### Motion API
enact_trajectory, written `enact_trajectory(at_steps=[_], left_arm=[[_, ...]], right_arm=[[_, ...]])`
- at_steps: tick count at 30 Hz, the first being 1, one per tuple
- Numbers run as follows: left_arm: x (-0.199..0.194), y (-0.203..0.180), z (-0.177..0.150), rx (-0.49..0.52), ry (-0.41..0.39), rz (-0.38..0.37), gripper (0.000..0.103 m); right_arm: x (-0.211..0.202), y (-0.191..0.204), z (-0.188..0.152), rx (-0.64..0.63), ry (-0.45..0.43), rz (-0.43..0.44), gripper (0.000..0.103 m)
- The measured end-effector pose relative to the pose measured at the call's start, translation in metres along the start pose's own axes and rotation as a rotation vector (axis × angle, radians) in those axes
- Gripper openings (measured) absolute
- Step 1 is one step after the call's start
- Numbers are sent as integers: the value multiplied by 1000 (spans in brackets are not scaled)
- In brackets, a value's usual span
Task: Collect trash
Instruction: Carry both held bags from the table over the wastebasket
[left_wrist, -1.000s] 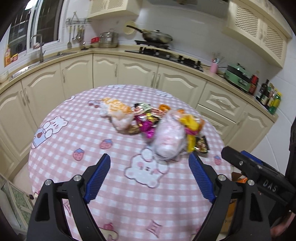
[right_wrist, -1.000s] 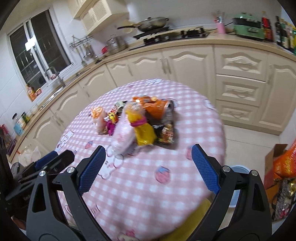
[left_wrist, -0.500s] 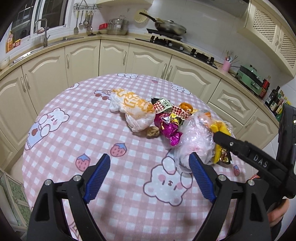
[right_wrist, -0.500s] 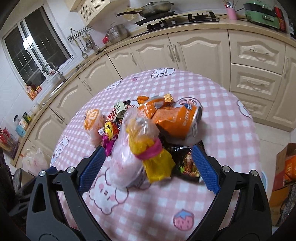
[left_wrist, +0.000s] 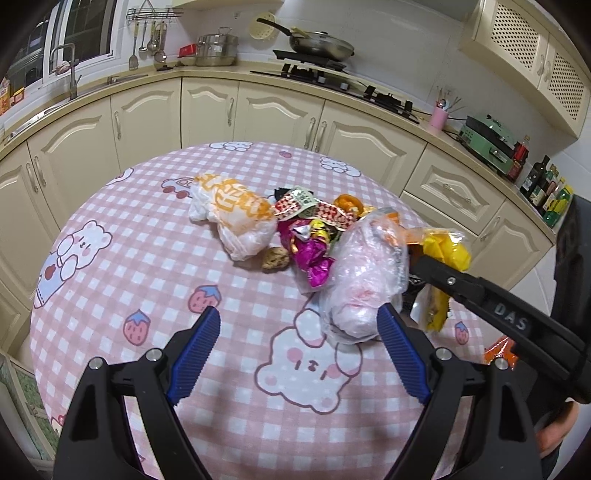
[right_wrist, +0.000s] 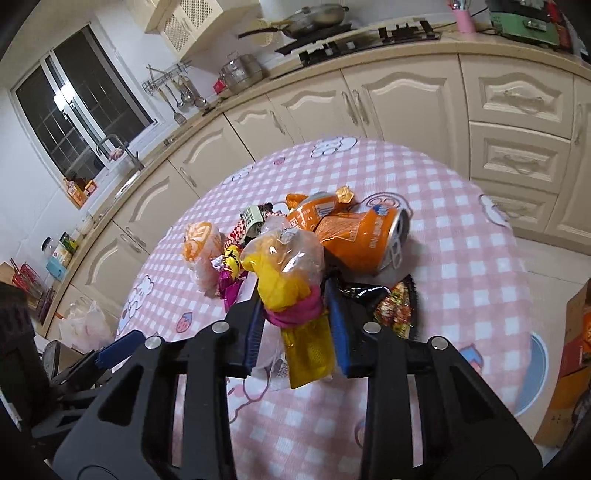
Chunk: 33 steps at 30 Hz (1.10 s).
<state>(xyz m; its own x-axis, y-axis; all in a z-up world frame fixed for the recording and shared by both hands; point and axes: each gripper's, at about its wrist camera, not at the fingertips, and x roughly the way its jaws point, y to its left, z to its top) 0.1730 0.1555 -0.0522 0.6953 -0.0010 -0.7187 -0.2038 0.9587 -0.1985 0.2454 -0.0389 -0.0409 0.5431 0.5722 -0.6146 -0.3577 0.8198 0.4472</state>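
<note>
Closing around the yellow-and-pink wrapper (right_wrist: 291, 291), the right gripper (right_wrist: 295, 325) has its blue pads at either side of it, jaws narrowing. An orange can (right_wrist: 354, 236) lies just beyond its fingertips on the table (right_wrist: 461, 258). The left gripper (left_wrist: 299, 354) hangs wide and empty, a clear plastic bag (left_wrist: 365, 273) just ahead of its right finger.

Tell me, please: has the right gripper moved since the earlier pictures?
Yes. The right gripper has advanced across the pink checked tablecloth to the trash pile, and its jaws are closing around the yellow bag.
</note>
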Motion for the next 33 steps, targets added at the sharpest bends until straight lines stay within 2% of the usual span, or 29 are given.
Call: enact_trajectory(at_steps=[10, 15, 21, 23, 24, 33], left_arm=[[7, -40, 8, 67, 15, -54, 85], [43, -56, 16, 67, 116, -77, 85], [77, -53, 16, 26, 174, -29, 84], [84, -49, 15, 15, 194, -18, 60], [87, -48, 13, 16, 218, -18, 53], [68, -42, 6, 27, 196, -25, 49]], right_arm=[[-63, -19, 2, 31, -121, -12, 32], [-75, -39, 1, 67, -137, -25, 32], [-71, -63, -4, 95, -126, -50, 32], [-68, -71, -5, 111, -117, -65, 32], [-66, -74, -5, 120, -111, -70, 32], [-63, -81, -15, 160, -96, -100, 32]])
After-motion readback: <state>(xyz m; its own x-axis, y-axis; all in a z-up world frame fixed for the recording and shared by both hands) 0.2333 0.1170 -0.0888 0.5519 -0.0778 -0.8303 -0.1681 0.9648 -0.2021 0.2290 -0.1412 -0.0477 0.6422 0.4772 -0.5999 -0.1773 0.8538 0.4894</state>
